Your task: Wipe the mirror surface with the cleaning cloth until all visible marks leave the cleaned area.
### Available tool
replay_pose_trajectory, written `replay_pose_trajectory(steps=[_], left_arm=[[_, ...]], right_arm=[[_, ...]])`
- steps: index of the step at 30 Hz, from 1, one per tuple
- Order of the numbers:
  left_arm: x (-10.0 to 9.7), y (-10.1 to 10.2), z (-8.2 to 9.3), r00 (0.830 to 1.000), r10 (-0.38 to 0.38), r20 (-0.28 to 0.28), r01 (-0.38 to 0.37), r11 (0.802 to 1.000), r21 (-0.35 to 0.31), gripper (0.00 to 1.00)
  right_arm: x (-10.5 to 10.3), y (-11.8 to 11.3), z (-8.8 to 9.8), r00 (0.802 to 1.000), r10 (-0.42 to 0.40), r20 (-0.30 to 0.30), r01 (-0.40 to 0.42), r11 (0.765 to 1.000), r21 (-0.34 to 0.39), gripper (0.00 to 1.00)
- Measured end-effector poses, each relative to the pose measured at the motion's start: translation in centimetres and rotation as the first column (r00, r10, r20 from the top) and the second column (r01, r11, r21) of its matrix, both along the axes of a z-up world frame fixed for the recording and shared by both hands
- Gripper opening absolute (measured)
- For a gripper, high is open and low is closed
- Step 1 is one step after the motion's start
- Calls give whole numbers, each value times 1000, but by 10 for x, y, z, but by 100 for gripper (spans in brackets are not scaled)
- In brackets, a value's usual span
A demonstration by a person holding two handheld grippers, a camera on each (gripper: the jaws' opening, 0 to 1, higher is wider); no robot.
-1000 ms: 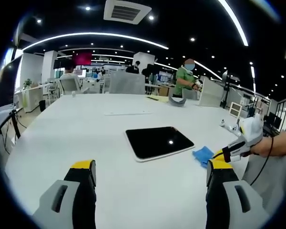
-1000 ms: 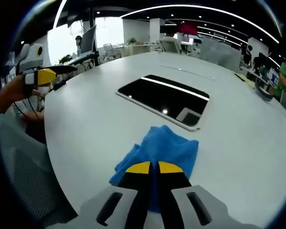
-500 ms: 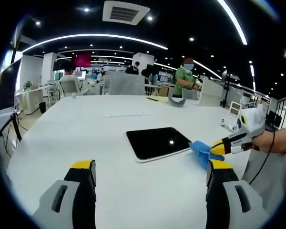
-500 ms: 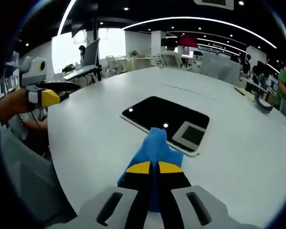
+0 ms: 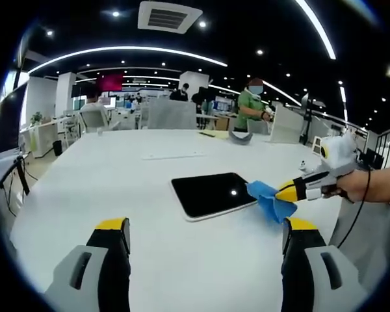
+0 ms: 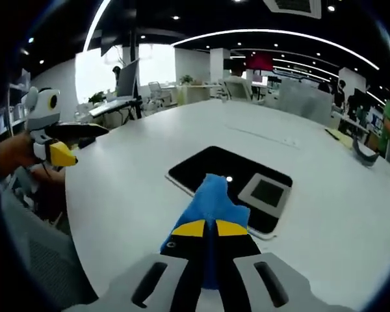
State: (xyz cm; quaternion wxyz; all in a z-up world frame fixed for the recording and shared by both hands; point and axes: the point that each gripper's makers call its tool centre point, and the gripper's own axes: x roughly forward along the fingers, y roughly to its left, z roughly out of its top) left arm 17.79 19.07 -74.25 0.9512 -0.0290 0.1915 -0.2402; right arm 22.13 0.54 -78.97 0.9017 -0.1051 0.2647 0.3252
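A dark rectangular mirror (image 5: 214,194) with a white rim lies flat on the white table (image 5: 117,175); it reflects ceiling lights. My right gripper (image 5: 281,192) holds a blue cleaning cloth (image 5: 268,199) lifted off the table, hanging just beside the mirror's right edge. In the right gripper view the jaws (image 6: 207,229) are shut on the blue cloth (image 6: 211,201), with the mirror (image 6: 231,185) just beyond. My left gripper (image 5: 205,227) stands open above bare table, short of the mirror; it also appears at the left (image 6: 62,155), held by a hand.
The table is wide and white, with a grey curved object (image 5: 241,137) and thin strip (image 5: 174,155) at the far side. Small white items (image 5: 309,169) sit near the right edge. A person in green (image 5: 251,107) stands beyond, among desks and chairs.
The right gripper lifted the blue cloth off the table and carried it toward the mirror's edge. The left gripper stayed put and open.
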Motion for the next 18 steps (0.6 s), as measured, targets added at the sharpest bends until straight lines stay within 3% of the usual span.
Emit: replay_pose_trajectory(steps=[18], left_arm=[[2,6,-4,1000,9,-20,-9,1000,11,98]], right_arm=[[32,37,2,999,49,16,-49,999,13,0]])
